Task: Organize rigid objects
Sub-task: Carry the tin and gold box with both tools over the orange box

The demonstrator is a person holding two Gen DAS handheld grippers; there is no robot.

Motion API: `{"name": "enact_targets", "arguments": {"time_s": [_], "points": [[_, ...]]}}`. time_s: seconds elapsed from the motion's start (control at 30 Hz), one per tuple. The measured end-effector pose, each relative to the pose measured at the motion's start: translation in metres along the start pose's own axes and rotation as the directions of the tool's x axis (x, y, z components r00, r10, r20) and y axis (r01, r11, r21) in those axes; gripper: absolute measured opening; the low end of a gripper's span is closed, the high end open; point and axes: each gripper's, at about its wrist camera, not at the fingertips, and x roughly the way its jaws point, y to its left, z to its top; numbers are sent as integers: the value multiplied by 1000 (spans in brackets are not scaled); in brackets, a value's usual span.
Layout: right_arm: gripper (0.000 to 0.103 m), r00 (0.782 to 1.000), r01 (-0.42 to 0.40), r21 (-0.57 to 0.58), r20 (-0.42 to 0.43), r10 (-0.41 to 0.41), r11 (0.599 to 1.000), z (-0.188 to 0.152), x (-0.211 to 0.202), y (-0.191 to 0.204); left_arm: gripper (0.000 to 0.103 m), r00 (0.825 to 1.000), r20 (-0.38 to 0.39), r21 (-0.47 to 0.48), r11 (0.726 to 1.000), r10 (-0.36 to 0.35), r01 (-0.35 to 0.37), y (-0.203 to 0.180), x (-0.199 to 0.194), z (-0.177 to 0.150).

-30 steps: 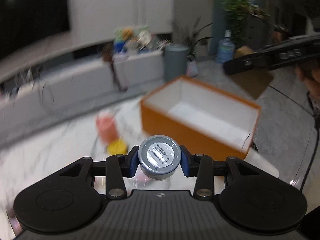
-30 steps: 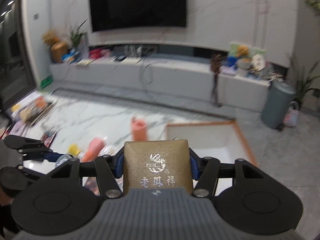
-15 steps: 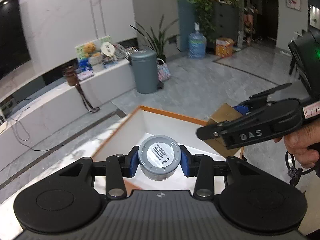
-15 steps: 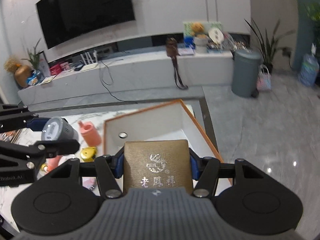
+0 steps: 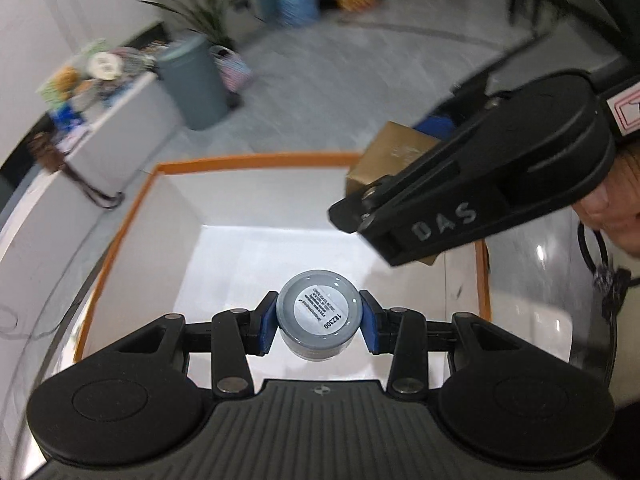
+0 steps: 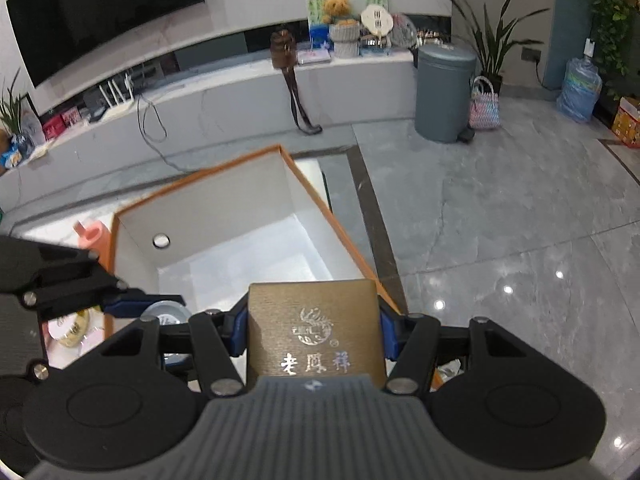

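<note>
Living-room backdrop, grey marble floor (image 6: 520, 220), dark television (image 6: 100, 12) on the wall, and down in front the pale worktop (image 6: 48, 228) carrying a big orange box (image 5: 120, 240) with white inner walls. Its floor looks bare from both views, nothing dropped in yet as far as can be seen.

Left claw (image 5: 319, 322) is pinching a small grey jar (image 5: 319, 314), blue pads snug on either side, round label facing the camera. It hangs above the box's white interior, near the close end, clear of the floor. Right claw (image 6: 312, 336) is clamped on a gold box (image 6: 312, 328) with silvery lettering, pads against both flanks; it sits over the orange box's right-hand rim, partly above the opening. From the left view that gold box (image 5: 390, 160) is higher and toward the far right corner, a hand (image 5: 608, 216) gripping the tool behind it.

So, my read: both carries are nearly done and both releases are left. Each piece needs lowering inside, then letting go.

More work waits outside the orange box: a pink bottle (image 6: 92, 234) stands just beside its left wall, and a yellow-gold item (image 6: 74, 330) lies on the worktop nearer the camera, half hidden by the left claw. Early stage, I'd judge.
</note>
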Motion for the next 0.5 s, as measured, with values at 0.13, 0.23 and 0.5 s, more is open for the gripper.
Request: {"name": "enact_targets", "arguments": {"time_s": [0.13, 0.23, 0.5], "points": [[59, 999, 2, -35, -47, -3, 999, -3, 16, 5, 47, 998, -49, 48, 998, -29, 31, -3, 17, -7], [59, 998, -12, -62, -69, 7, 998, -3, 28, 9, 47, 996, -76, 76, 996, -51, 57, -4, 27, -11], [59, 985, 0, -148, -170, -25, 989, -11, 57, 19, 47, 979, -168, 54, 991, -115, 125, -7, 41, -6]]}}
